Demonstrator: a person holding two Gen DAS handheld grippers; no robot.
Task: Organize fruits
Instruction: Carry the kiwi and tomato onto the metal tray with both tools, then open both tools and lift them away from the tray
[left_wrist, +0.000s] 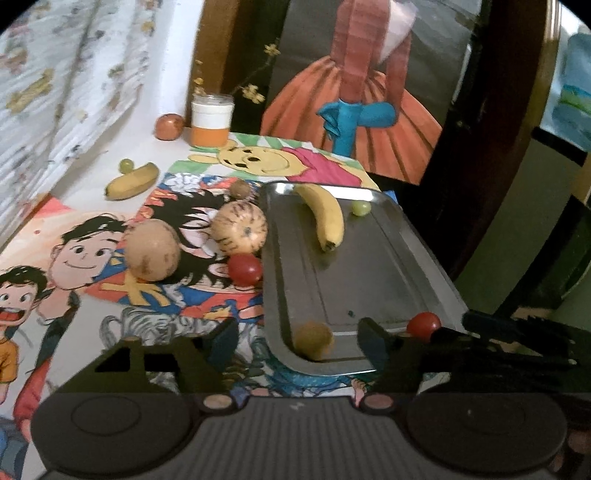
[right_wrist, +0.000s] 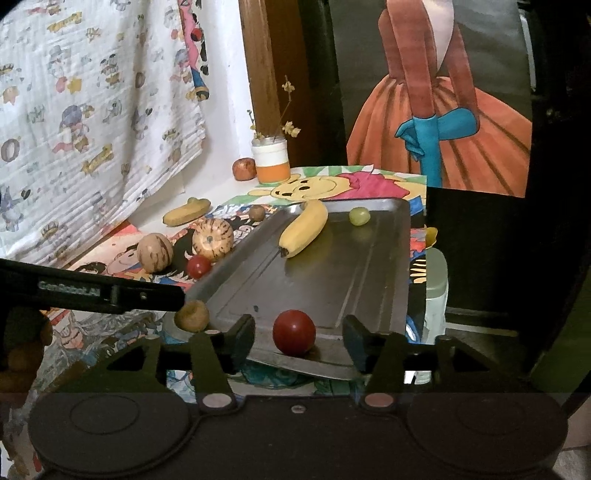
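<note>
A metal tray (left_wrist: 369, 277) (right_wrist: 314, 280) holds a banana (left_wrist: 325, 214) (right_wrist: 304, 229) and a green grape (left_wrist: 361, 207) (right_wrist: 359, 216) at its far end. My left gripper (left_wrist: 299, 343) is open at the tray's near corner. A small brown fruit (left_wrist: 314, 339) (right_wrist: 192, 315) lies between its fingers, clear of both pads. At the tray's near edge my right gripper (right_wrist: 299, 338) is open around a red tomato (right_wrist: 294, 332) (left_wrist: 424, 325), with a gap on each side.
Left of the tray, on cartoon posters, lie a second tomato (left_wrist: 244, 269), a striped melon (left_wrist: 239, 232), a tan round fruit (left_wrist: 152, 249), a small brown fruit (left_wrist: 240, 188), another banana (left_wrist: 131, 181) and a grape (left_wrist: 126, 165). An apple (left_wrist: 169, 126) and a jar (left_wrist: 211, 120) stand at the back.
</note>
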